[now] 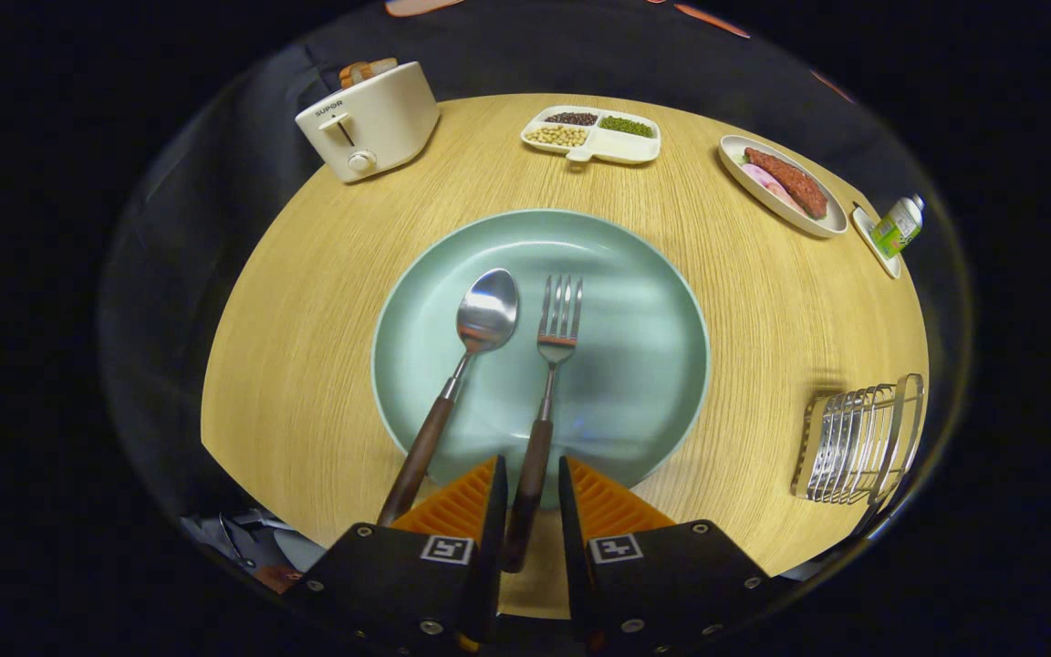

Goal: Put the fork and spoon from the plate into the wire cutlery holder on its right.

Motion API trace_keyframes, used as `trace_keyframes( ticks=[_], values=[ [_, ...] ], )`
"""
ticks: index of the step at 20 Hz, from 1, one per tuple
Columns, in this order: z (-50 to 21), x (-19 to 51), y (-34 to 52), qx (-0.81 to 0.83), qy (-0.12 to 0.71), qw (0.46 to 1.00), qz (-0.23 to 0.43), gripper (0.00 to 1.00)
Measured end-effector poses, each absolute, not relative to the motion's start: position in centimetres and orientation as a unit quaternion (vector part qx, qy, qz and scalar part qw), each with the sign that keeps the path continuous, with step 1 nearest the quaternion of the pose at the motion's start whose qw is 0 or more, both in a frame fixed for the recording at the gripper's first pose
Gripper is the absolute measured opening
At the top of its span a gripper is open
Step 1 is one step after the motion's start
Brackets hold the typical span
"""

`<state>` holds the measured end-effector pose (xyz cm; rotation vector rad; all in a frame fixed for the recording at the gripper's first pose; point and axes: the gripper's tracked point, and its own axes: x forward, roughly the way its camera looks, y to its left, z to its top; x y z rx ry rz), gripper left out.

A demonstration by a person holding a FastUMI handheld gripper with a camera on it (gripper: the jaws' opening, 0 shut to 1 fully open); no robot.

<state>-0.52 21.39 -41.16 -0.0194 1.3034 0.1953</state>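
- Two pieces of cutlery lie on the plate (635, 365) at the middle of the table (306, 319): the spoon (462, 365) on the left and the fork (551, 374) on the right, both with dark handles reaching over the plate's near rim.
- The gripper (533, 484) straddles the fork's handle; its fingers stand a little apart with the handle in the gap, and whether they press on it yet I cannot tell.
- The wire cutlery holder (863, 443) sits near the table's right edge, well apart from the plate.
- The step in hand looks like taking the fork first; the spoon lies untouched just left of the fingers.
- The next move likely calls for a firm close on the handle, a lift clear of the plate, then a carry rightward to the holder and a lowering into its wires.
- A toaster (369, 119), a divided dish (591, 135) and an oval dish (781, 185) line the far edge.
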Motion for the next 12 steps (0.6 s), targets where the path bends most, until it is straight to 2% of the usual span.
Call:
trace_keyframes(
  ticks=[1, 2, 6, 12],
  values=[
    [-41.2, -0.5, 21.3, -0.003, 0.611, 0.787, 0.084, 0.28],
    [-41.3, -0.3, 21.3, 0.005, 0.613, 0.786, 0.077, 0.19],
    [-40.9, 0.1, 21.4, 0.031, 0.619, 0.781, 0.072, 0.06],
    [-36.9, 0.3, 19.1, 0.047, 0.597, 0.797, 0.075, 0.05]
  ],
)
